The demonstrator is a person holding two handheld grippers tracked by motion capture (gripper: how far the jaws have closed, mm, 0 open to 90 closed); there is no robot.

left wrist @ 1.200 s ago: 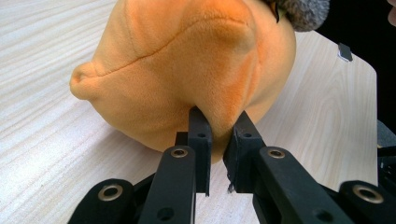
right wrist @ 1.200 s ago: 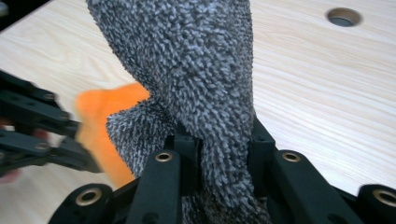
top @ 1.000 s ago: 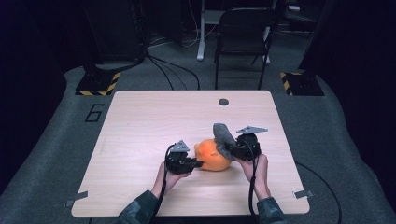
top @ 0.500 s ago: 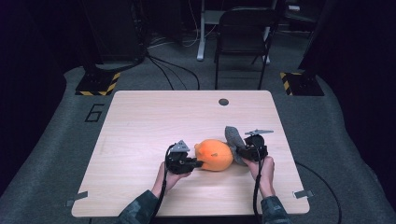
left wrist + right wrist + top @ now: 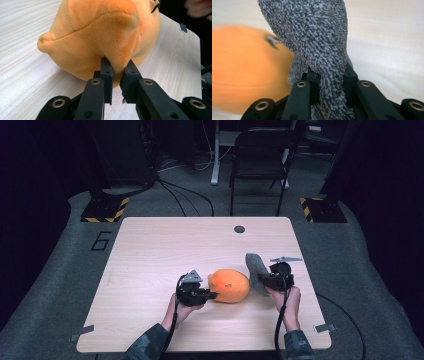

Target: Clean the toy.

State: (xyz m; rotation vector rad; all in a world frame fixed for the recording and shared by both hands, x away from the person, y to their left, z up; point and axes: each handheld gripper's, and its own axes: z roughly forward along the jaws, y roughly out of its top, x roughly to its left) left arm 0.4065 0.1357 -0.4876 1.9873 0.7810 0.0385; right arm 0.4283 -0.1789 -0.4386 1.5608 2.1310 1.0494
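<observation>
surroundings: wooden table [image 5: 150, 270], mostly bare; small dark round spot [image 5: 239, 229] near its far edge, well apart from the work
beyond table: black chair [image 5: 260, 167] on the grey floor; cables on the floor; yellow-black striped blocks [image 5: 106, 209] past both far corners
table corners: grey tape tabs [image 5: 82, 332] at the near corners
obstructions: nothing lies between the two grippers except the orange plush toy itself; near edge of the table holds only the person's forearms
orange plush toy [image 5: 229, 285]: lies on the table, right of centre, towards the near side; between the two grippers; rounded body, small nub sticking out on one side in the left gripper view [image 5: 105, 35]
grey fuzzy cloth [image 5: 256, 270]: just beside the toy on its right, lifted upright off the table; in the right gripper view [image 5: 322, 42] it stands tall and overlaps the blurred toy edge; contact with the toy cannot be told
left gripper [image 5: 209, 295]: at the toy's left side, pointing right; jaws nearly together, pinching a fold of the toy's plush [image 5: 117, 68]
right gripper [image 5: 260, 281]: right of the toy, pointing left; jaws have just been closing, narrow gap, clamped on the lower part of the cloth [image 5: 331, 82]
hands: left hand [image 5: 182, 307] and right hand [image 5: 287, 301] come in from the near edge, camouflage sleeves
</observation>
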